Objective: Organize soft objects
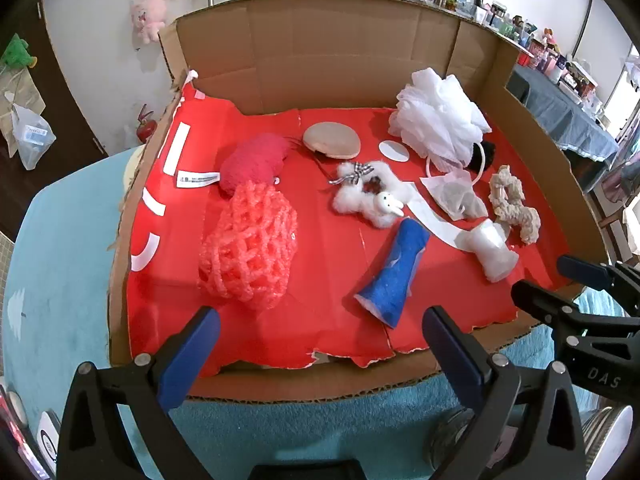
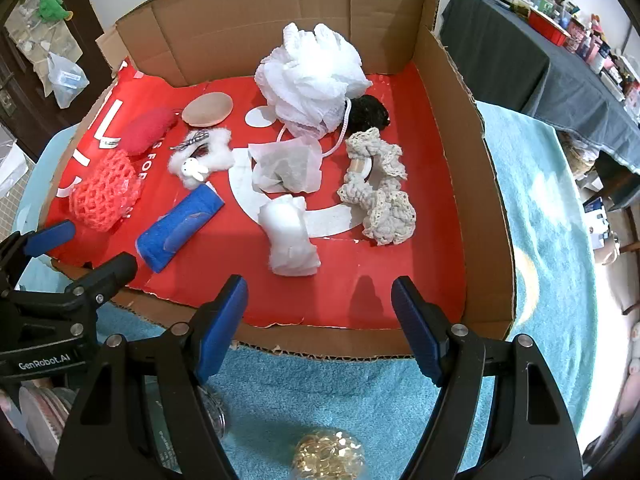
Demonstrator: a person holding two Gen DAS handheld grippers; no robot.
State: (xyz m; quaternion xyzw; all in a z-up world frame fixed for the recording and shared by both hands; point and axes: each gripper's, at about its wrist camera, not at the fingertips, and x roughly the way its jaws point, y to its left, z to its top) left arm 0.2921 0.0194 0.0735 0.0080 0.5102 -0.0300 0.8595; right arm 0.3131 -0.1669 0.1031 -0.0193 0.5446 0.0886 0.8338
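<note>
An open cardboard box [image 1: 340, 52] lined in red holds the soft things. At its left lie a pink foam net [image 1: 248, 244] and a red plush pad [image 1: 252, 162]. A blue roll [image 1: 394, 272], a white roll [image 2: 290, 236] and a fluffy white scrunchie with a rabbit [image 1: 368, 196] lie in the middle. A white bath pouf [image 2: 308, 80] and a cream crochet scrunchie [image 2: 380, 188] are at the right. My left gripper [image 1: 322, 320] hangs open over the box's near edge with nothing in it. My right gripper [image 2: 320, 284] is also open there, holding nothing.
A beige round pad [image 1: 332, 140], a mesh sachet [image 2: 286, 166] and a black tuft [image 2: 366, 112] also lie in the box. The box stands on a teal cover [image 2: 540, 208]. A jar of gold bits [image 2: 328, 456] is below my right gripper. A dark-clothed table [image 2: 520, 52] stands at the right.
</note>
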